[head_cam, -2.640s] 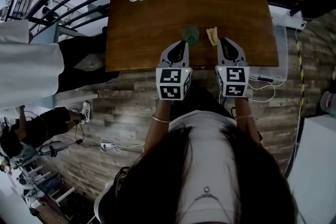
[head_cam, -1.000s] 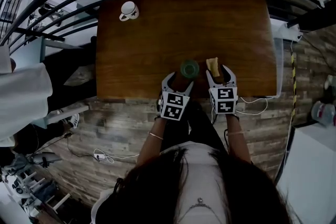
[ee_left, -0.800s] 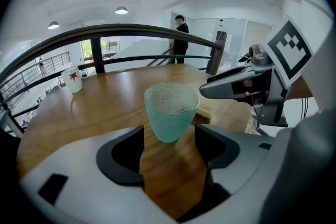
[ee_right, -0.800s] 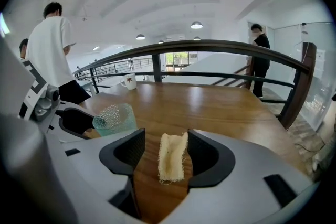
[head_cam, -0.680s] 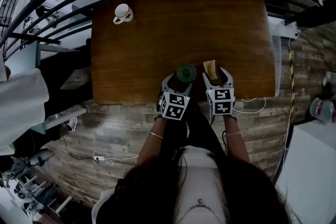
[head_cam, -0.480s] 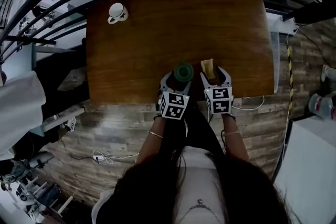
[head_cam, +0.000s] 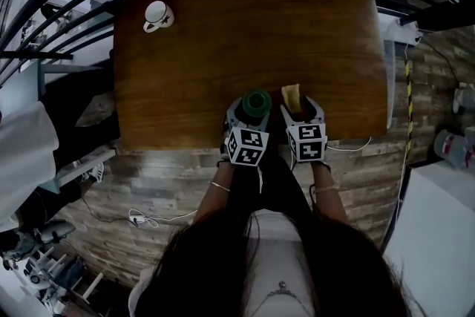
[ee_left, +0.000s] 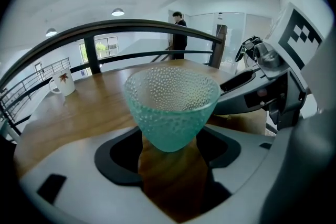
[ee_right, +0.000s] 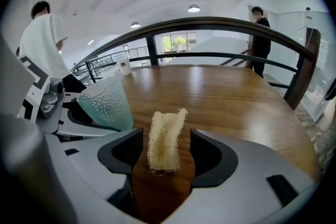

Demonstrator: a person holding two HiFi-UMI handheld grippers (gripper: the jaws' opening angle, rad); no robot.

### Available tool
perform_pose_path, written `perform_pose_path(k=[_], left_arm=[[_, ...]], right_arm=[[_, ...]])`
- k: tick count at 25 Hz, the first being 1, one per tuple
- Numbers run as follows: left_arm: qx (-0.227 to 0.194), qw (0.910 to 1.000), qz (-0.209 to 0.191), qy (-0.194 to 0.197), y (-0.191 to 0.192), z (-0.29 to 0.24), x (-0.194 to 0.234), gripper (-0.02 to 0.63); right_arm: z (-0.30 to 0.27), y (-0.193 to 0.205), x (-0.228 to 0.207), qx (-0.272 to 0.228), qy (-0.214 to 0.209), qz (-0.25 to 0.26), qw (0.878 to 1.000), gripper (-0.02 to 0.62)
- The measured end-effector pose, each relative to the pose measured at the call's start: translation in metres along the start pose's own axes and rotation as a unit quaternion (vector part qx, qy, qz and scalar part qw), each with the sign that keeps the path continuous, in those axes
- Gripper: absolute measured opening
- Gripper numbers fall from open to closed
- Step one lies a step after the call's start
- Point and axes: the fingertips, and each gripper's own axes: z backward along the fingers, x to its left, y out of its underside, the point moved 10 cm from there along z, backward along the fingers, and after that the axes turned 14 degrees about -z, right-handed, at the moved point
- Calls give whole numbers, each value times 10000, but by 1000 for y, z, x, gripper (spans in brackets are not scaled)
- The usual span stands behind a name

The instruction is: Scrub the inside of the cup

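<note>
A dimpled green glass cup (ee_left: pixel 172 105) stands upright on the wooden table (head_cam: pixel 223 48) near its front edge. Its lower part sits between the jaws of my left gripper (ee_left: pixel 170 140). These jaws have just been opening, and the pads do not press on the cup. A pale loofah sponge (ee_right: pixel 165 136) lies flat on the wood between the jaws of my right gripper (ee_right: pixel 165 148), with a gap on either side. These jaws have also just been opening. In the head view the cup (head_cam: pixel 257 101) and sponge (head_cam: pixel 291 95) lie side by side, with the left gripper (head_cam: pixel 251 108) and right gripper (head_cam: pixel 300 108) at them.
A white mug (head_cam: pixel 156 15) stands at the table's far left corner. A dark railing (ee_right: pixel 210 26) runs behind the far edge. One person in a white shirt (ee_right: pixel 44 44) and another in dark clothes (ee_right: pixel 260 34) stand beyond the table. White cables (head_cam: pixel 349 148) hang below the front edge.
Both grippers have sunk toward the table and moved in, so the cup now sits between the left jaws and the sponge deeper between the right jaws. Cup and sponge have stayed put.
</note>
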Motion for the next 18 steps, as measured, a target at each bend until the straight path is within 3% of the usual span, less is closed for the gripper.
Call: perform_pose_path(k=[18], left_arm=[[17, 9997, -260, -17, 0, -14, 0, 325]], right_arm=[[-10, 9, 1, 262, 84, 201, 9994, 278]])
